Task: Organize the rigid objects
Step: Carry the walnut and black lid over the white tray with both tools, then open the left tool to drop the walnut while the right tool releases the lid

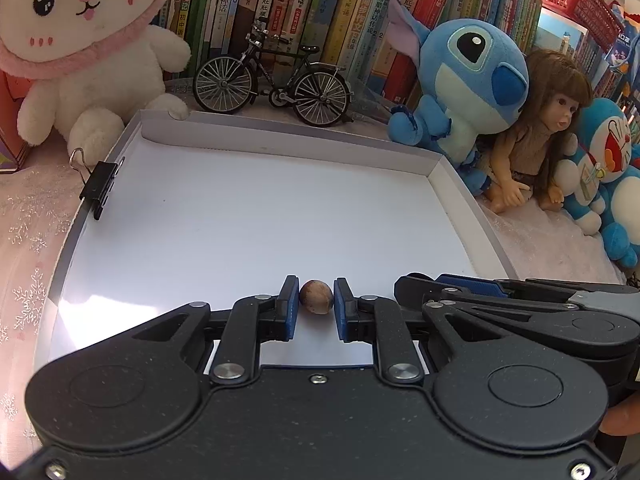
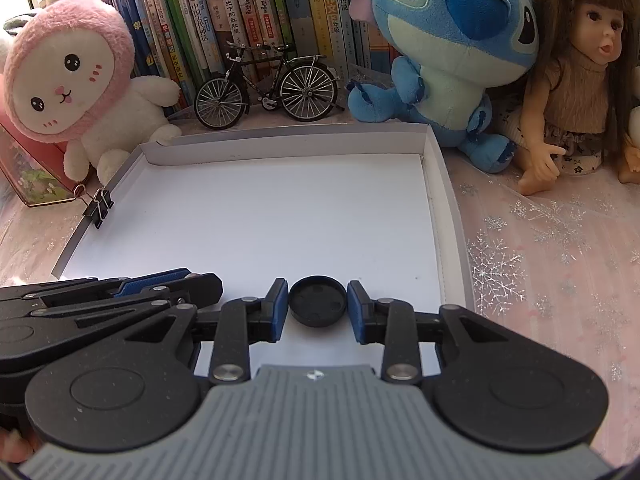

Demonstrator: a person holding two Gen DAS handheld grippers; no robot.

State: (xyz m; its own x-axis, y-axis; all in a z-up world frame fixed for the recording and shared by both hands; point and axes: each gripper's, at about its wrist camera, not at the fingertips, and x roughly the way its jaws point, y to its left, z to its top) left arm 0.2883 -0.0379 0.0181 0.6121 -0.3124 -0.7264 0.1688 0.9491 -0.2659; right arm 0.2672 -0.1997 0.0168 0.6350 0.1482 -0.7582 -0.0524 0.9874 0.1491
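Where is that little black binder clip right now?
The binder clip is clamped on the left wall of the white tray, just in front of the pink-hooded plush bunny; both wrist views show it there.

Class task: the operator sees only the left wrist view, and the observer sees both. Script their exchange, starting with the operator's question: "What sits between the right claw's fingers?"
Observer: A black round cap lies on the white tray, between the right claw's fingers.
Operator: Is it gripped?
Observer: The blue pads flank it closely on both sides. Contact cannot be told.
Operator: Which way up is the cap?
Observer: Hollow side up, with its raised rim showing.
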